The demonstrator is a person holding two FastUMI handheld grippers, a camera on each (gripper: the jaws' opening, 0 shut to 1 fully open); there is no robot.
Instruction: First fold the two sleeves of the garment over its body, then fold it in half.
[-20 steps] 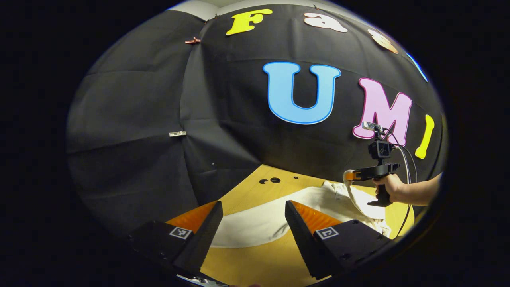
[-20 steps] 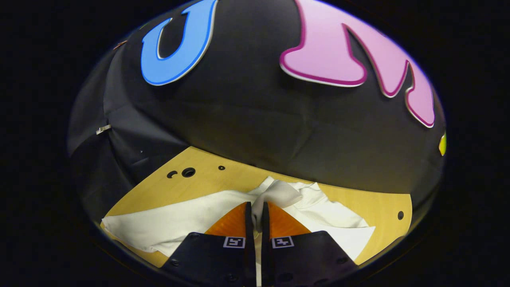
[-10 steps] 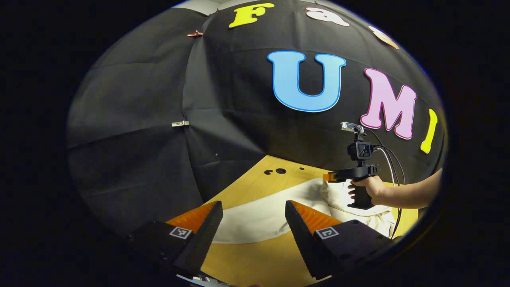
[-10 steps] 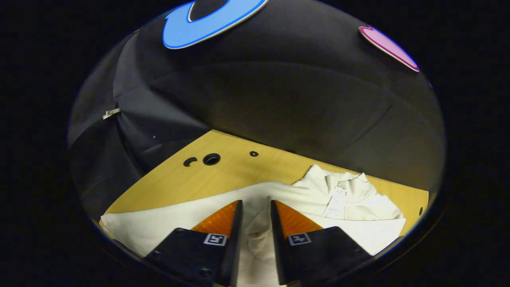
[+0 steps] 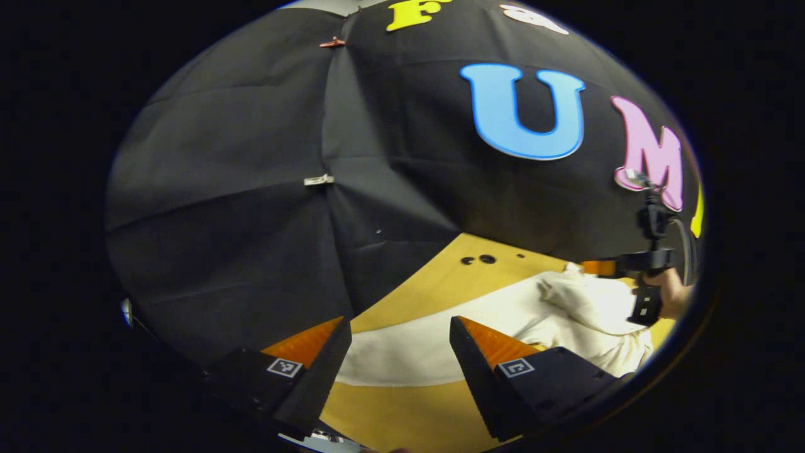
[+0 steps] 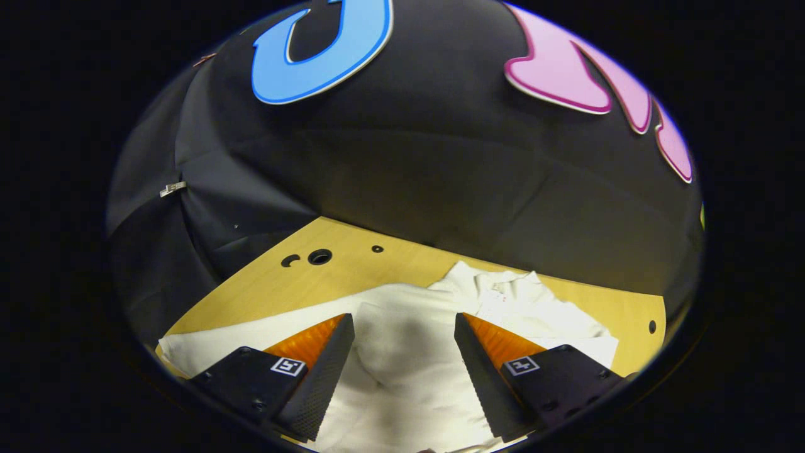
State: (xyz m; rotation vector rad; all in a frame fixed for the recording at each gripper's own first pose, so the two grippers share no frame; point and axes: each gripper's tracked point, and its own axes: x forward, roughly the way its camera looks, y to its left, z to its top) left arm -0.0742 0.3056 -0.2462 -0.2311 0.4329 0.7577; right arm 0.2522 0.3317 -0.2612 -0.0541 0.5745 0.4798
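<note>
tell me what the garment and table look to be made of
Garment: off-white soft cloth, probably cotton knit, matte; it folds and creases loosely. Table: yellowish wood or wood-look laminate, smooth with a faint sheen, drilled with round holes.

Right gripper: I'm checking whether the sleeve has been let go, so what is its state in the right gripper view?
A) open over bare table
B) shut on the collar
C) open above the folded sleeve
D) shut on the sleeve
C: the right gripper has its fingers spread wide apart, with the white sleeve lying free between them on the garment, pressed by neither finger.
</note>
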